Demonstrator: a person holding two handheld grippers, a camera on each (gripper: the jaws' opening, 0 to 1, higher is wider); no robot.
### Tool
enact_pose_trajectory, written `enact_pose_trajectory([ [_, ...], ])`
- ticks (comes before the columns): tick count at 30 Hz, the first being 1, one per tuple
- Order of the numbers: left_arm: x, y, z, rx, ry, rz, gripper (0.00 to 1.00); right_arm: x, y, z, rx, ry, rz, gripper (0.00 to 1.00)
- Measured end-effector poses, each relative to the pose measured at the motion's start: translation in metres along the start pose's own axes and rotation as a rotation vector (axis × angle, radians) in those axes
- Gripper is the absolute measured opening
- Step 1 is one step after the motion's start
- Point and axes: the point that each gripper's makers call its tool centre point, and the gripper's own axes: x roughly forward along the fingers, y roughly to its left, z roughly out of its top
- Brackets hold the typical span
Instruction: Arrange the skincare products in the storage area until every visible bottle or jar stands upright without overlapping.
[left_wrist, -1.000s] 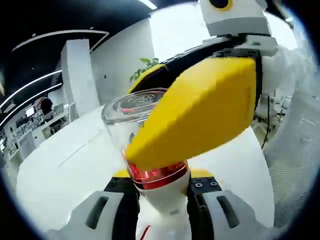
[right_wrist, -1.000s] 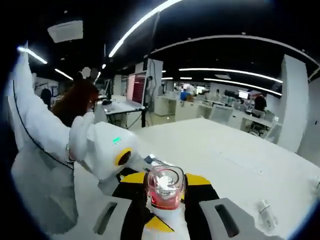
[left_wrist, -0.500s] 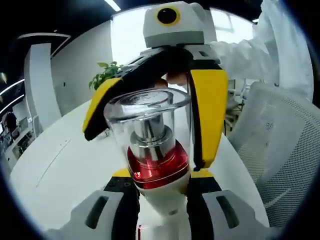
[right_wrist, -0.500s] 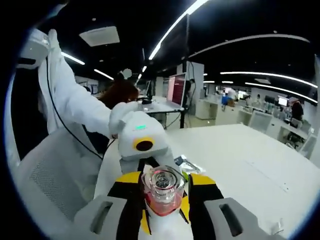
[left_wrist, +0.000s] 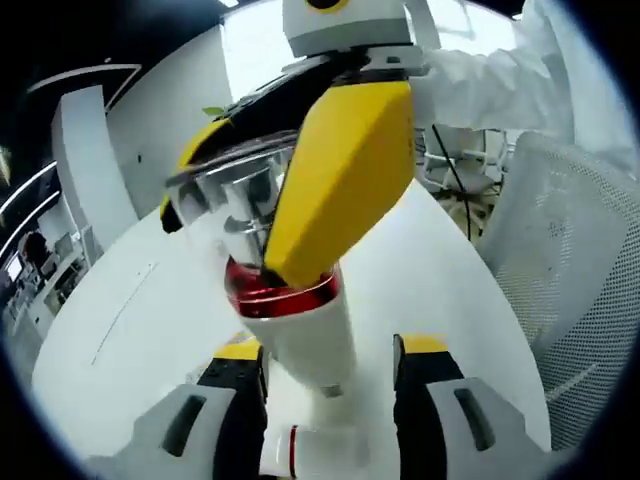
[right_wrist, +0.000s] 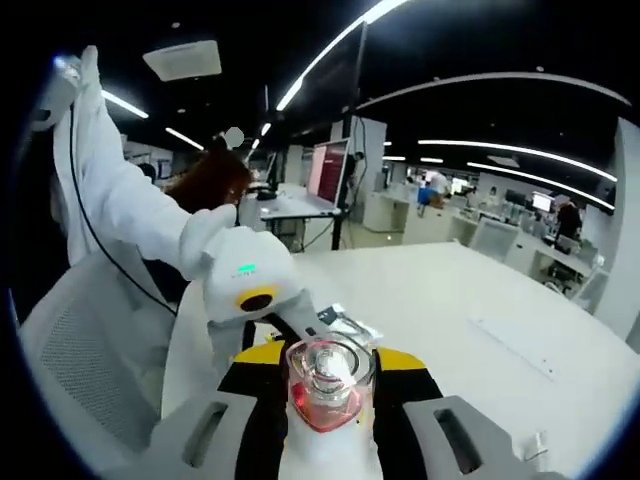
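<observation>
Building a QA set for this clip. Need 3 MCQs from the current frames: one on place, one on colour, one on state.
1. Where is the bottle held?
A. lying on the white table
B. between both grippers, above the table
C. standing on a chair seat

2. What colour is the band under the bottle's clear cap?
A. red
B. blue
C. green

3. How does the bottle sit in the left gripper view?
A. straight along the jaws
B. leaning to the view's left
C. upside down

Answers:
1 B: the left gripper has the white body between its jaws, and the right gripper has the cap end between its own.
2 A: the red band shows below the clear cap.
3 B: its cap end points up and left of the white body.
</observation>
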Motion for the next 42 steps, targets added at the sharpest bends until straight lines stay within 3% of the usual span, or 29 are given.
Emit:
enact_pose_trajectory([
  [3, -0.002, 0.016, 0.001, -0.006, -0.006, 0.031, 0.33, 0.0, -0.007, -0.001, -0.003, 0.002, -0.029, 0.24],
  [6, 0.001, 0.017, 0.0, -0.008, 0.001, 0.028, 0.28, 0.001, -0.015, -0.002, 0.01, 0.006, -0.066, 0.24],
  [10, 0.003, 0.025, -0.002, -0.008, 0.006, 0.053, 0.28, 0.004, -0.02, -0.001, 0.003, 0.006, -0.104, 0.24],
  [20, 0.0, 0.035, -0.011, -0.027, 0.044, 0.107, 0.25, 0.011, -0.035, 0.002, 0.01, -0.008, -0.122, 0.24],
  [33, -0.001, 0.038, -0.009, -0.057, 0.03, 0.114, 0.25, 0.008, -0.034, 0.004, 0.001, -0.016, -0.122, 0.26],
  [36, -0.001, 0.037, -0.008, -0.051, 0.034, 0.115, 0.25, 0.007, -0.037, 0.007, 0.033, -0.039, -0.111, 0.31],
  [42, -0.007, 0.033, -0.002, -0.042, 0.025, 0.109, 0.28, -0.001, -0.035, 0.001, 0.029, -0.014, -0.122, 0.37],
])
